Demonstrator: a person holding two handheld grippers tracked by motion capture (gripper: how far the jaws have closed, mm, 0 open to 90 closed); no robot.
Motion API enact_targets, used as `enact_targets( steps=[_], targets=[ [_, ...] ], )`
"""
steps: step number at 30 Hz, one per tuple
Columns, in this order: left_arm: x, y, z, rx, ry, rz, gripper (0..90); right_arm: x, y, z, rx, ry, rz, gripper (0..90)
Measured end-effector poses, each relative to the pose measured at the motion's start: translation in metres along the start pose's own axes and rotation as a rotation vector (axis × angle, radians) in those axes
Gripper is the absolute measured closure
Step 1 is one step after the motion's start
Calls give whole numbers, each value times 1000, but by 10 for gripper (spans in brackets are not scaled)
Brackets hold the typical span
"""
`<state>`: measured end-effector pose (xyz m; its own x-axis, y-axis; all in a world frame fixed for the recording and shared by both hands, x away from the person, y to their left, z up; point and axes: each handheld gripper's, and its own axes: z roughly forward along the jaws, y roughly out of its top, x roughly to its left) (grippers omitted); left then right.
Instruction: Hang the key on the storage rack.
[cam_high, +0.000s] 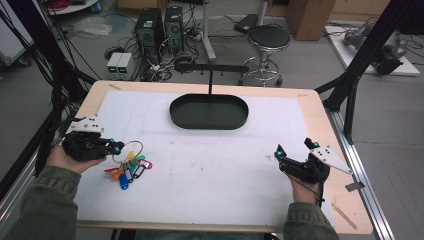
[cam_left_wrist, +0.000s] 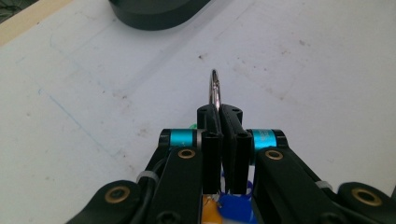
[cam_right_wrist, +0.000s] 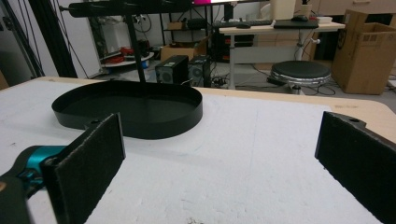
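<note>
From the high view, the left claw (cam_high: 116, 146) lies low at the left edge of the white tabletop (cam_high: 210, 170), held in a hand whose green sleeve comes up from the bottom corner. Its tips meet the metal ring (cam_high: 128, 150) of one bunch of key tags (cam_high: 129, 171), which fans out toward the person in red, orange, blue, green and pink. The right claw (cam_high: 295, 148) rests near the right edge, jaws spread, with nothing between them. One black oval tray (cam_high: 209, 111) sits at the far middle; wide bare surface lies between the two hands.

In the left gripper view, the jaws are pressed together on the ring (cam_left_wrist: 215, 88), which stands edge-on above them; blue and orange tags show beneath.

In the right gripper view, the two padded jaws stand wide apart, and the tray (cam_right_wrist: 130, 112) lies ahead to the left, well clear.
</note>
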<state>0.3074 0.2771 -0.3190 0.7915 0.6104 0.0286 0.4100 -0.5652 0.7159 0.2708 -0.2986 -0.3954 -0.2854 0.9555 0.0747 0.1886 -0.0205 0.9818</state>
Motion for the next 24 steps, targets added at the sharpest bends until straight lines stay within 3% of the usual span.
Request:
enact_targets(
  steps=[12, 20, 24],
  targets=[
    [2, 40, -7, -40, 2, 47, 866, 0, 0, 0, -2, 2, 1, 5],
    [11, 71, -14, -47, 5, 87, 866, -1, 0, -1, -2, 0, 9, 5],
    [18, 82, -17, -56, 14, 77, 866, -2, 0, -2, -7, -6, 8, 5]
  ],
)
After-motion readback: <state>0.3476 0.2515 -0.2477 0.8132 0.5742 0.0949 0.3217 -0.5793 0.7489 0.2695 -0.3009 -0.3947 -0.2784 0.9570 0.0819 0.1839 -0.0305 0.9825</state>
